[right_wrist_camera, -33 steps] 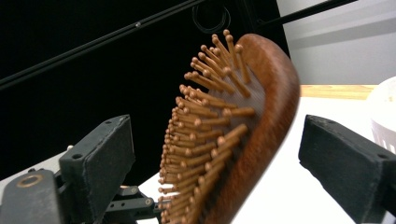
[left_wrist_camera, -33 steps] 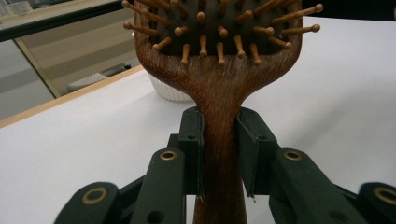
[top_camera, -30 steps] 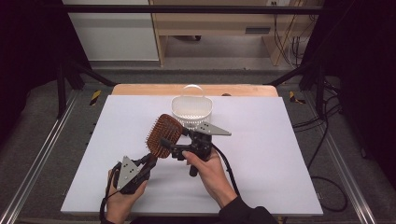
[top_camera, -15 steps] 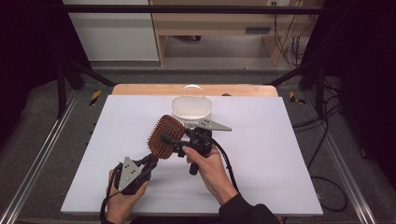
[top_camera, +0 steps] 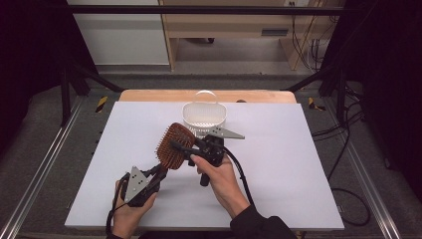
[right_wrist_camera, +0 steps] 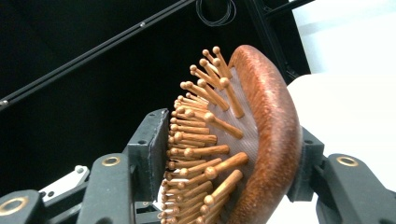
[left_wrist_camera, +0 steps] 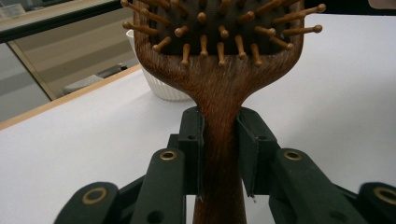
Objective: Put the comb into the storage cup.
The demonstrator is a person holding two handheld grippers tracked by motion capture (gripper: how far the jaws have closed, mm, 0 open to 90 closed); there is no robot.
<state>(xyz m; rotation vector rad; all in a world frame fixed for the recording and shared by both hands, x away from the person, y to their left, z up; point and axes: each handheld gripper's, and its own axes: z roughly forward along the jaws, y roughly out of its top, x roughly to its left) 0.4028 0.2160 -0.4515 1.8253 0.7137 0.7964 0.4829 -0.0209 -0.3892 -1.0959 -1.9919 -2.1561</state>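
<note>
1. High view: the wooden hairbrush (top_camera: 172,145) is at the frame centre, above the white table (top_camera: 298,164), just in front of the white basket (top_camera: 204,115).
2. Left gripper (left_wrist_camera: 219,140) clamps the handle narrowly; the handle's end is cut off at the bottom edge.
3. Right gripper (right_wrist_camera: 229,158) has just been closing; its jaws now sit on the brush head, one against the bristle tips, one on the back.

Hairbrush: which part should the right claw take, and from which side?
Take the hairbrush across its oval head, one jaw on the smooth wooden back, the other on the bristle tips, coming in from the head's edge. The left claw already clamps the narrow handle, so the head is the free part. The right claw has just been closing on it that way, head between its jaws.
</note>
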